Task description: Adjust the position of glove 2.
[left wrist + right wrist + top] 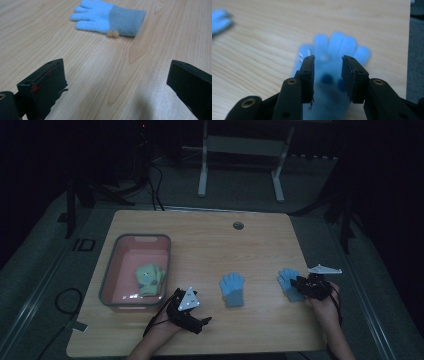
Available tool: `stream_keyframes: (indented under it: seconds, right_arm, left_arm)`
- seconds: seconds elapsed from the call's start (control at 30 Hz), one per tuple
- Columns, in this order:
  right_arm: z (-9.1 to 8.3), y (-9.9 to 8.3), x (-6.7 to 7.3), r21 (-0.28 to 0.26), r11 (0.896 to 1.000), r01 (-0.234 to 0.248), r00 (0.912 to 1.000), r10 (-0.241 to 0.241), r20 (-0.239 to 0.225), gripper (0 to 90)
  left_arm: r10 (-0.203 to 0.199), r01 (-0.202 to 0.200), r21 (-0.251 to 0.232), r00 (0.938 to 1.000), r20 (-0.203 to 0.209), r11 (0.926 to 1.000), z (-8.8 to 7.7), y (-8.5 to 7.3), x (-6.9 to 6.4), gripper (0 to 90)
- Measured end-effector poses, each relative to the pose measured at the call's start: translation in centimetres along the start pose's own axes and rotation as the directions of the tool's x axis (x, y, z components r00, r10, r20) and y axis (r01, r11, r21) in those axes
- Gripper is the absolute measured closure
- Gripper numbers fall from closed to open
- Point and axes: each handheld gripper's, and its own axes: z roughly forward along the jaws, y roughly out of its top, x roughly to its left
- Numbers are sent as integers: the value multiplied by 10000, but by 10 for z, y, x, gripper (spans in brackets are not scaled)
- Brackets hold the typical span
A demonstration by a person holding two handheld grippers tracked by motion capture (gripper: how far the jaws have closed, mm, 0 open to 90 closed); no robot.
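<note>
A light blue glove with a grey cuff (pixel 232 289) lies flat at the table's middle, fingers pointing away from me. My left gripper (pixel 201 319) rests left of it near the front edge. In the left gripper view its jaws stand wide open (pixel 116 75) with bare wood between them and that glove (pixel 107 18) ahead. A second blue glove (pixel 287 281) lies at the right. My right gripper (pixel 300 284) sits over its cuff end. The jaws (pixel 328 75) are partly apart, and the blurred glove (pixel 337 47) shows between and beyond them.
A grey-rimmed pink tub (pixel 111 270) stands at the left of the table with a green glove (pixel 150 279) inside. A round cable hole (pixel 238 225) is near the far edge. The table's right edge (pixel 408 50) runs close to the right glove.
</note>
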Motion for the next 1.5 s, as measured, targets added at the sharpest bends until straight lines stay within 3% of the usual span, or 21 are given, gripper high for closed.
stream_keyframes:
  seconds: [0.17, 0.23, 0.3, 0.47, 0.53, 0.63, 0.77, 0.93, 1.03, 1.23, 1.5]
  right_arm:
    - [9, -10, 0, 253, 9994, 225, 9993, -232, 291, 619]
    - [8, -11, 6, 302, 9985, 451, 9974, -467, 543, 699]
    - [8, -11, 10, 314, 9986, 416, 9978, -432, 505, 783]
    - [9, -10, 18, 312, 9994, 176, 9945, -207, 1025, 828]
    - [7, -8, 18, 225, 9982, -553, 9952, 533, 823, 836]
    - [0, 0, 27, -23, 9959, -900, 9938, 899, 656, 843]
    - [-11, 14, 44, -328, 9970, -699, 9958, 717, 577, 849]
    - [-26, 29, 66, -734, 9933, -890, 9960, 892, -6, 850]
    - [-29, 33, 83, -815, 9943, -685, 9975, 669, -222, 852]
    - [-12, 29, 108, -503, 9974, -519, 9977, 495, -471, 853]
    - [18, 21, 113, 153, 9985, -524, 9978, 530, -398, 850]
  left_arm:
    - [-10, 10, -4, 10000, 8, 10000, 1, 0, 0, 26]
    - [36, -36, 22, 10000, -2, 10000, 1, -1, 1, 26]
    - [53, -53, 42, 10000, 1, 10000, 1, -1, 0, 26]
    - [54, -54, 65, 10000, 42, 10000, 1, 0, 0, 26]
    - [9, -9, 22, 10000, 58, 10000, 1, -1, 0, 26]
    - [3, -3, 32, 10000, 19, 10000, 1, -1, 0, 26]
    - [13, -13, 45, 10000, -3, 10000, 1, 0, 0, 26]
    - [68, -68, 74, 10000, -11, 9999, 1, 0, 0, 26]
    - [69, -69, 64, 10000, -21, 10000, 1, 0, 0, 26]
    - [141, -141, 56, 9999, -34, 9999, 0, 0, -1, 26]
    - [128, -128, 62, 9999, 4, 9999, 1, 0, -2, 26]
